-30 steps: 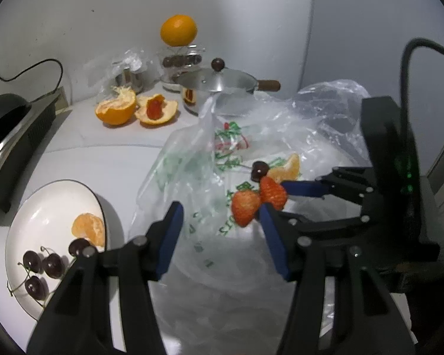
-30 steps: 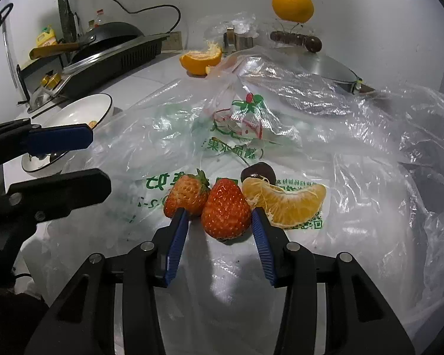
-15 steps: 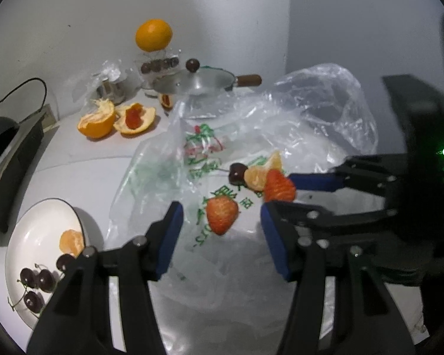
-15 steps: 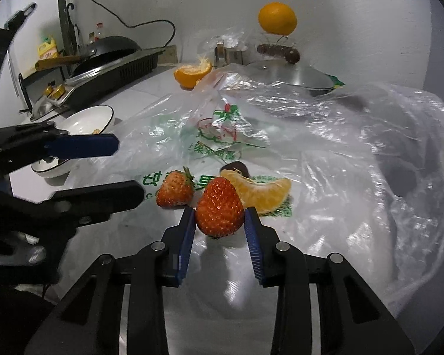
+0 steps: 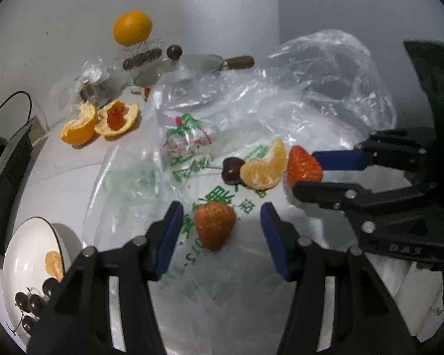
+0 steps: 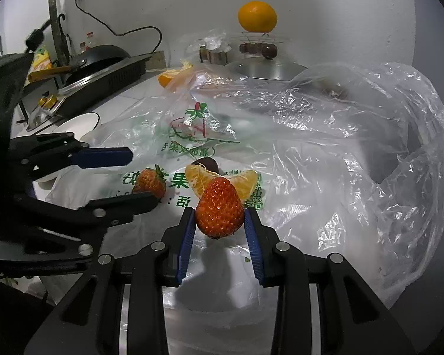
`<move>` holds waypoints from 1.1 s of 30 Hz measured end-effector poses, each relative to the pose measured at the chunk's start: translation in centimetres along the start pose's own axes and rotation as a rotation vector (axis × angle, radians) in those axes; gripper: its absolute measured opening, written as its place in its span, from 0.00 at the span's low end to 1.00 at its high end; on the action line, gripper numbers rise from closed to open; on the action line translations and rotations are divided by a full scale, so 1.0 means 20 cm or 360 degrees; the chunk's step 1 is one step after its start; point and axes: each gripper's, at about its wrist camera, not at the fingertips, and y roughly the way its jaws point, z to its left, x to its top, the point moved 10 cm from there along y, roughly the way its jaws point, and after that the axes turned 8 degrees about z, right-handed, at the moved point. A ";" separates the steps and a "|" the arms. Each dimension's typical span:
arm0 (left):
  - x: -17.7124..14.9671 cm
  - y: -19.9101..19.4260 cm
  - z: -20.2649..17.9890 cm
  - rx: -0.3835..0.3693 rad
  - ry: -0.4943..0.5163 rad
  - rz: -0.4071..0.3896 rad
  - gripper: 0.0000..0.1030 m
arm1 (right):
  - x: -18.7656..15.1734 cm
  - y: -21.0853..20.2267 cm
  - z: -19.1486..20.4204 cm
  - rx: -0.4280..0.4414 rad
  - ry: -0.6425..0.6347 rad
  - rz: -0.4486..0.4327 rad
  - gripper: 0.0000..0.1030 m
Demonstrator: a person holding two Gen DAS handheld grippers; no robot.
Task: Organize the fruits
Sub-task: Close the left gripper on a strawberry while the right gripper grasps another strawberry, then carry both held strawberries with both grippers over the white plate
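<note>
Partway: right gripper (image 6: pixel 219 223) is clenching one strawberry (image 6: pixel 219 207); left gripper (image 5: pixel 219 230), released, is straddling another strawberry (image 5: pixel 214 224) mid-bag (image 5: pixel 192 159); plate (image 5: pixel 17 254) is holding cherries (image 5: pixel 32 303) and a segment (image 5: pixel 54 264).

- Left claw (image 5: pixel 220 230): two black arms shaped as open triangular frames, each ending in a flat blue pad (image 5: pixel 168 238) set on its inner face.
- Round silver screw heads sit along each black arm, near the pad and further back.
- Right claw (image 6: pixel 220 227): the same black frame, with ribbed blue pads (image 6: pixel 187 238) and silver screws at the joints.
- In the left wrist view, the right claw's black body, at about 4 o'clock, carries pale raised lettering, perhaps "DAS"; it is too blurred to be sure.
</note>
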 end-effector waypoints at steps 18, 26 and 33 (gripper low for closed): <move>-0.02 0.12 0.03 0.0015 0.0056 0.0080 0.32 | 0.00 0.00 -0.04 0.0015 0.0020 -0.0024 0.35; -0.01 0.03 0.01 -0.0024 0.0031 0.0024 0.32 | 0.01 -0.04 -0.03 0.0001 0.0016 -0.0043 0.35; 0.02 -0.11 -0.02 -0.0078 0.0016 -0.0059 0.32 | 0.03 -0.09 0.00 -0.0018 0.0003 -0.0069 0.35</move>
